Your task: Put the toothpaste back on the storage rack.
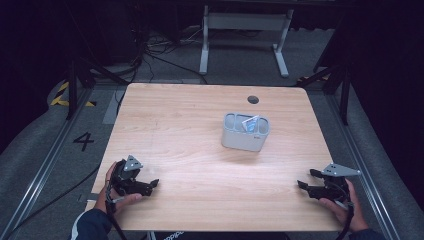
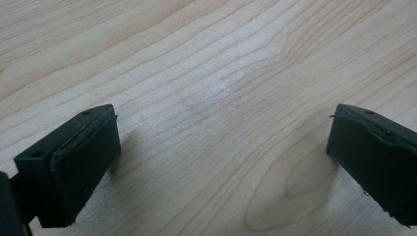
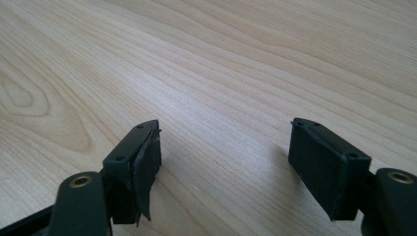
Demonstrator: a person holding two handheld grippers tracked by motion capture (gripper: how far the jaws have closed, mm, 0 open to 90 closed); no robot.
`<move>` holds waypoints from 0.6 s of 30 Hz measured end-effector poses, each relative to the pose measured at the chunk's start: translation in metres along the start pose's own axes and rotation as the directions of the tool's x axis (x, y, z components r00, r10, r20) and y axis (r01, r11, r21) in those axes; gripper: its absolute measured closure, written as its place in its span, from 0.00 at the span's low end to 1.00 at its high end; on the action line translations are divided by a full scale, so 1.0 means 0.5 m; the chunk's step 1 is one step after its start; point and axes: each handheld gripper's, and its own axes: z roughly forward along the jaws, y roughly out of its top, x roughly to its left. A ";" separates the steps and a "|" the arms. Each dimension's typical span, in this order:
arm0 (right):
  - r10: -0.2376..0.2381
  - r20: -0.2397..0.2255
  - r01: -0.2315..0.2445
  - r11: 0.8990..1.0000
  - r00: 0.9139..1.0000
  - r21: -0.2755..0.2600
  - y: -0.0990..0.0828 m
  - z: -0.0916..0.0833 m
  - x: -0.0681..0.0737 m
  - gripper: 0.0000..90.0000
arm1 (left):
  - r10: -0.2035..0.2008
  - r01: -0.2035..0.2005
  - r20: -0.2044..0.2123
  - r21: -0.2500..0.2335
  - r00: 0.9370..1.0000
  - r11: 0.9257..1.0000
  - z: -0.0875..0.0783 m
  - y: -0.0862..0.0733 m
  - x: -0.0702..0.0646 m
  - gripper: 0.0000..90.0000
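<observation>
In the high view, a pale wooden table carries a grey divided caddy a little right of its middle, with a small blue-and-white packet tilted in one of its compartments; which compartment cannot be told. A dark round hole sits in the tabletop beyond the caddy. The left gripper rests at the near left corner, held in the person's left hand, its jaws pointing inward across the table toward the right gripper; the caddy stands well ahead of it and off to its right. The right gripper lies at the near right edge in the right hand, jaws pointing inward toward the left gripper, with the caddy well ahead and to its left. In the left gripper view, the left gripper has its two black jaws spread wide, with bare wood grain between them and nothing held. In the right gripper view, the right gripper likewise has its jaws standing wide apart over bare tabletop, pinching nothing.
</observation>
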 end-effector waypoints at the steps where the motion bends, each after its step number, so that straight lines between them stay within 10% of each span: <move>1: 0.001 -0.001 -0.001 1.000 1.000 -0.001 0.000 0.000 0.000 0.32 | 0.002 -0.002 -0.001 0.002 1.000 1.000 0.000 0.000 0.000 0.00; 18: 0.008 -0.003 -0.008 1.000 1.000 -0.001 0.000 0.000 0.000 0.32 | 0.001 -0.001 -0.006 -0.001 1.000 1.000 0.000 0.000 0.000 0.00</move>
